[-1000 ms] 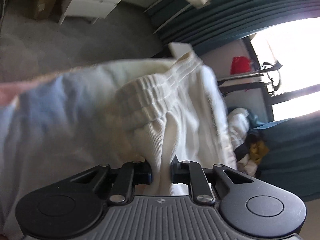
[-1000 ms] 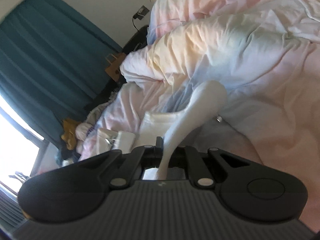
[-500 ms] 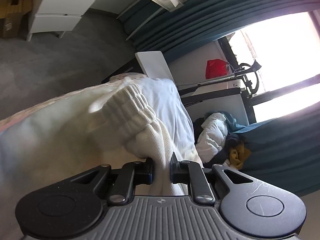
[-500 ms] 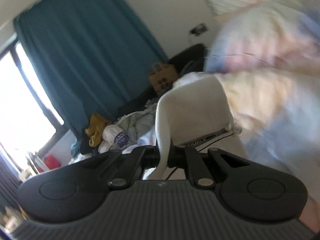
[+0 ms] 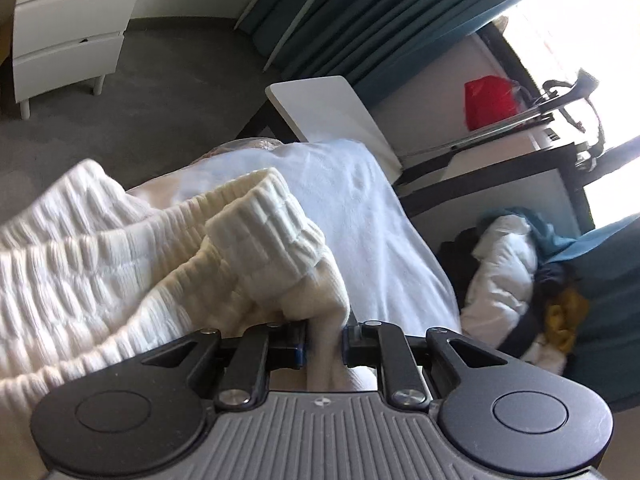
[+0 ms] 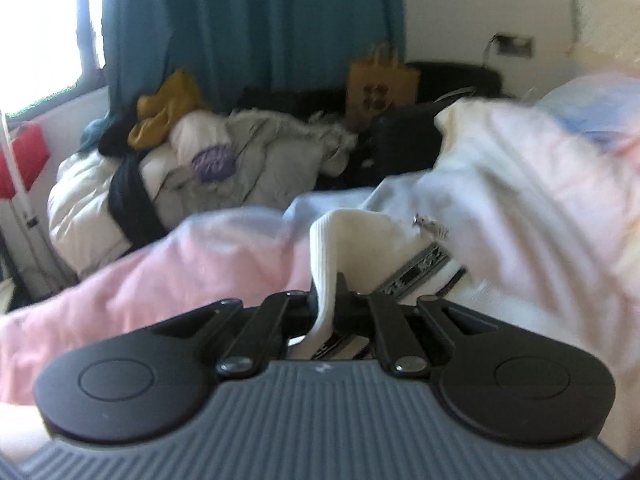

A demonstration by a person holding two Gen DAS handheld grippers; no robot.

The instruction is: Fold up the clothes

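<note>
A cream-white garment with a thick ribbed band (image 5: 256, 220) fills the left wrist view, bunched in front of the camera. My left gripper (image 5: 325, 338) is shut on a fold of it. In the right wrist view another part of the white garment (image 6: 340, 240), with a black printed stripe, rises from my right gripper (image 6: 328, 300), which is shut on it. Below the cloth lies the bed's pale pink and blue duvet (image 6: 168, 264). The rest of the garment between the two grips is out of sight.
A pile of clothes (image 6: 200, 160) lies under the teal curtain (image 6: 248, 20), with a brown paper bag (image 6: 376, 84) beside it. The left view shows a white drawer unit (image 5: 68, 36), a white table top (image 5: 332, 108), grey carpet (image 5: 160, 92) and a red bag (image 5: 488, 100).
Both grippers swung round with the garment in them. The right view turned from the duvet to the curtain and clothes pile. The ribbed band now lies closer to the left camera.
</note>
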